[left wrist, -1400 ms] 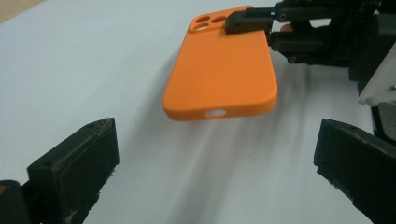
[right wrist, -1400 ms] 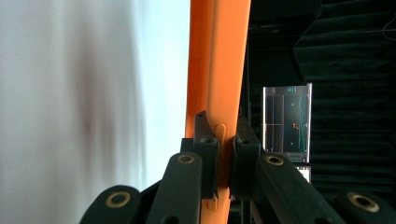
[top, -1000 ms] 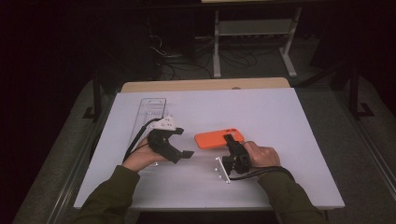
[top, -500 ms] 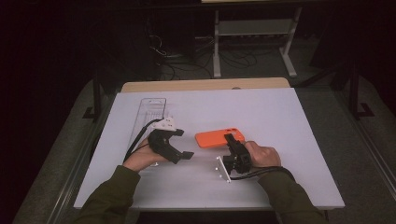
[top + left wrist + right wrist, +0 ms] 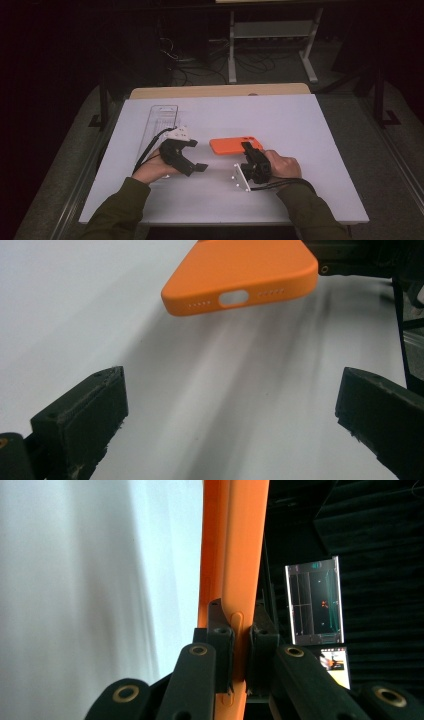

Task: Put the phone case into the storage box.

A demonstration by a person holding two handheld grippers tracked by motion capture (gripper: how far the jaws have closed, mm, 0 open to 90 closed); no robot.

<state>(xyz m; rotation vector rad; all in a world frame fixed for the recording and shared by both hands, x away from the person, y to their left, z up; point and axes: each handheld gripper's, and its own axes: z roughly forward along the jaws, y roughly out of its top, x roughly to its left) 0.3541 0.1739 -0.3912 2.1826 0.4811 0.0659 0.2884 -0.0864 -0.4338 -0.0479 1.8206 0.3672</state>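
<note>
An orange phone case hangs just above the white table, near its middle. My right gripper is shut on the case's right end. In the right gripper view the pads clamp the thin orange edge from both sides. My left gripper stands open to the left of the case, apart from it. Seen from the left gripper view, the case's port end floats ahead of the wide-spread fingers and casts a shadow on the table.
A clear plastic tray lies at the table's back left, behind the left hand. Beyond the far edge is a wooden board, then a dark floor with cables and a metal stand.
</note>
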